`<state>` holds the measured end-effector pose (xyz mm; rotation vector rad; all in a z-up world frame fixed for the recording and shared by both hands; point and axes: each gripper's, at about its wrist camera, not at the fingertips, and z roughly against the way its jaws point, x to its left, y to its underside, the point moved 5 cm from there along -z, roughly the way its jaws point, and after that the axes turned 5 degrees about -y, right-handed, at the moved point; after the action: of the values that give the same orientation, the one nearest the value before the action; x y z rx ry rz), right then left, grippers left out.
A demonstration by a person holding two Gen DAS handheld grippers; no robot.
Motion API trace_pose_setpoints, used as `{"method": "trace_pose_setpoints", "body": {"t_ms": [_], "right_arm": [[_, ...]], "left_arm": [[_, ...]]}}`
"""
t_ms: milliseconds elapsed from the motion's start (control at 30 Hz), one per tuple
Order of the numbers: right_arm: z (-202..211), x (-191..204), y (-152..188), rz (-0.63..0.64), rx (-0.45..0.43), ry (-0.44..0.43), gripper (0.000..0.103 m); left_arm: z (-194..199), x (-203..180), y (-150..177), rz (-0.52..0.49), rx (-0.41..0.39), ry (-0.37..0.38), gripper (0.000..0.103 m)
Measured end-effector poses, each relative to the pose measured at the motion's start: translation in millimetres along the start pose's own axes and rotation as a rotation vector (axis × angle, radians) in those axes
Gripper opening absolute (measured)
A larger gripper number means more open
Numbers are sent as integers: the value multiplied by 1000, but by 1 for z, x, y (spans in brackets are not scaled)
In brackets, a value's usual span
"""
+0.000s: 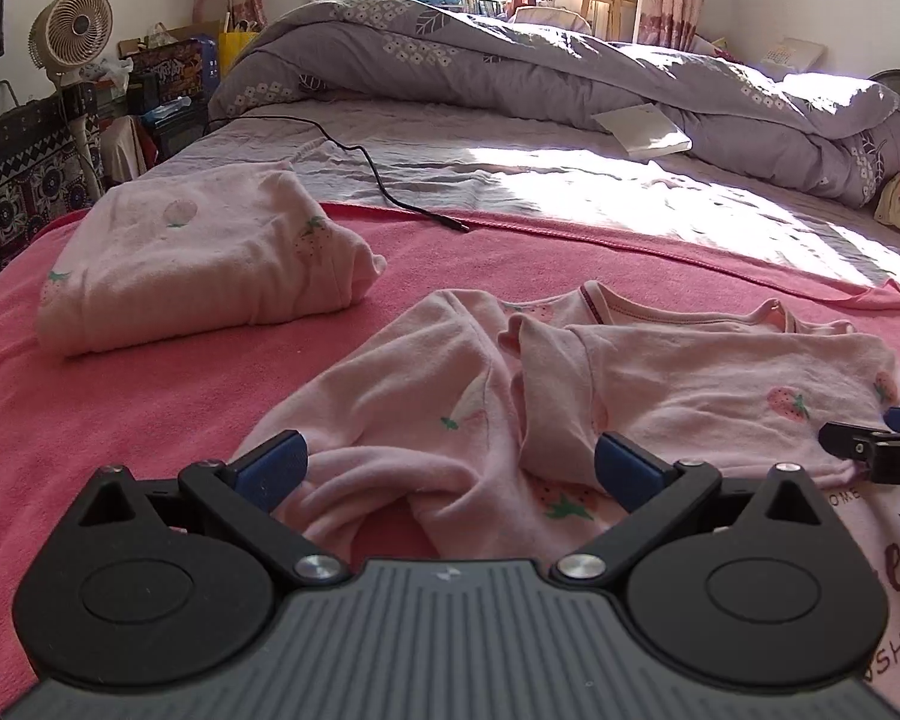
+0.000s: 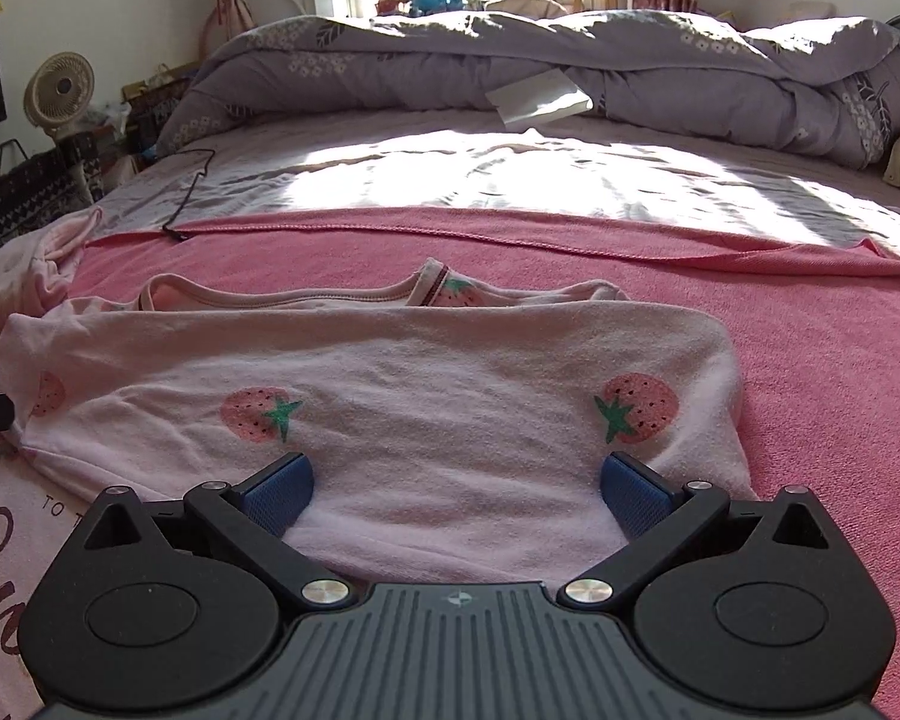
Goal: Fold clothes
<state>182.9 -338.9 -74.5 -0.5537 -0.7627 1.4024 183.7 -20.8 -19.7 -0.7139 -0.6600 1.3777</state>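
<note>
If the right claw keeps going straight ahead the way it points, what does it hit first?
Most likely the pink strawberry top: the open right claw already has its fabric between the fingers, though depth is unclear.

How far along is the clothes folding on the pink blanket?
Done: one pale pink folded strawberry-print garment lies aside. In hand: the pink strawberry-print top has sleeves folded in; open left gripper and right gripper straddle its near edge. Left: final folds.

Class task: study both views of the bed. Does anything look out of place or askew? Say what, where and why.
A black cable trails loose across the bed, its plug end on the pink blanket. The strawberry top is bunched and twisted on its left side, unlike the neatly folded garment beside it.
</note>
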Motion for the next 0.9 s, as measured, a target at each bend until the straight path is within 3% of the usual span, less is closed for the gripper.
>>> {"method": "trace_pose_setpoints", "body": {"t_ms": [200, 300, 400, 533, 700, 833, 900], "right_arm": [[-1, 1, -1, 1, 1, 2, 103], [0, 1, -1, 1, 2, 2, 103], [0, 1, -1, 5, 2, 7, 103], [1, 2, -1, 11, 1, 15, 103], [2, 2, -1, 10, -1, 17, 103], [2, 3, 0, 8, -2, 16, 103], [2, 3, 0, 7, -3, 15, 103]], "left_arm": [[124, 78, 50, 68, -145, -111, 103], [169, 111, 96, 144, -165, -171, 103], [197, 130, 141, 176, -133, -216, 103], [199, 143, 174, 294, -61, -165, 103], [165, 146, 199, 459, 56, -122, 103], [158, 140, 205, 526, 11, -101, 102], [163, 138, 201, 510, -6, -83, 87]]}}
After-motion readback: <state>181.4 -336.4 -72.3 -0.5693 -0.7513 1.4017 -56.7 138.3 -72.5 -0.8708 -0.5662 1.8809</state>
